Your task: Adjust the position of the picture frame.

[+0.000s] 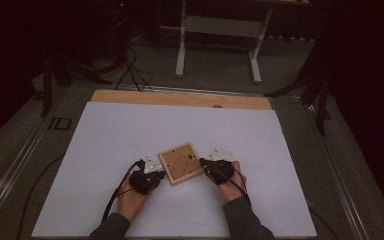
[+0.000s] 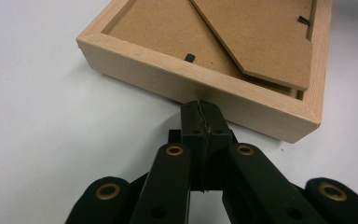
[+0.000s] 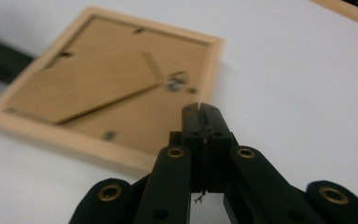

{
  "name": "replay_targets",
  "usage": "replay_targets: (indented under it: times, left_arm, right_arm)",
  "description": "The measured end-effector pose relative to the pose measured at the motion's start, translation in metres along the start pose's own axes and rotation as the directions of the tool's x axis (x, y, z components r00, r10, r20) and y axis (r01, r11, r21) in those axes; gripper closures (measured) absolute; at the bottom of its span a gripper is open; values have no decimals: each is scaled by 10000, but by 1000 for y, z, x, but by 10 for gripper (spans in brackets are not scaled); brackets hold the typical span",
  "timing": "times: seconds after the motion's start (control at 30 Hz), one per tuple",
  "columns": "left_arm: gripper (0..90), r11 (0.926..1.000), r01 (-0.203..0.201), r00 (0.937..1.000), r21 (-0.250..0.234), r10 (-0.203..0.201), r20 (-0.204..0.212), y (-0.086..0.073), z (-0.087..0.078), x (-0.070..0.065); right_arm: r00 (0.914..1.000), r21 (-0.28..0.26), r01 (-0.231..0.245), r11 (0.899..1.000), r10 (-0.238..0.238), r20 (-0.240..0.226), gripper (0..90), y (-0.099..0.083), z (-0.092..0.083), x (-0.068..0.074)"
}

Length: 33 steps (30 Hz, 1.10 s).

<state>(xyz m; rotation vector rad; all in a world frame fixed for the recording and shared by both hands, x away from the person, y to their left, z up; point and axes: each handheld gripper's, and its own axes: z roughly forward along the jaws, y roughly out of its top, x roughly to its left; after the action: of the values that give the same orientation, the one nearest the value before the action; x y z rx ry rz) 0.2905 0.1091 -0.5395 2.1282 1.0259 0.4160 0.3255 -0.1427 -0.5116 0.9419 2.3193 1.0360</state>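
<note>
**Closed grippers flank a face-down frame**

From above, the wooden picture frame [image 1: 181, 162] lies back-up on the white bench [image 1: 130, 130], between the left gripper [image 1: 156, 172] and right gripper [image 1: 203, 164]. Left gripper view: jaws closed, tips at the frame's side. Right gripper view: jaws closed, empty, over its back.

no readable text, label, brand or number, none on the frame [image 1: 181, 163] back, none on the white sheet [image 1: 130, 130], none on the black grippers
</note>
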Motion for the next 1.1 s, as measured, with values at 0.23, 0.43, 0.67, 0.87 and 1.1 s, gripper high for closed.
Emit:
replay_targets:
  times: [0.23, 0.43, 0.67, 0.87, 1.1]
  left_arm:
    - [897, 10000, -29, 10000, 56, 29, -12, 4, 3, 0]
    - [897, 10000, 35, 10000, 51, -35, -34, 8, 8, 1]
    - [897, 9999, 108, 9999, 95, -107, -102, 12, 11, 6]
    - [897, 9993, 365, 9993, 60, -365, 30, 10, 8, 10]
    - [895, 9992, 393, 9988, 57, -395, 290, 3, -5, 10]
  right_arm:
    - [9964, 327, -689, 9971, 671, 524, 895, -8, 3, -16]
    - [9980, 688, -544, 9961, 520, 352, 896, -11, 7, -13]
    - [9971, 794, -754, 9940, 748, 106, 897, -15, 3, -14]
    - [9974, 814, -720, 9941, 723, -17, 896, -16, 1, -9]
    - [9968, 753, -683, 9948, 711, -354, 897, -17, -2, -1]
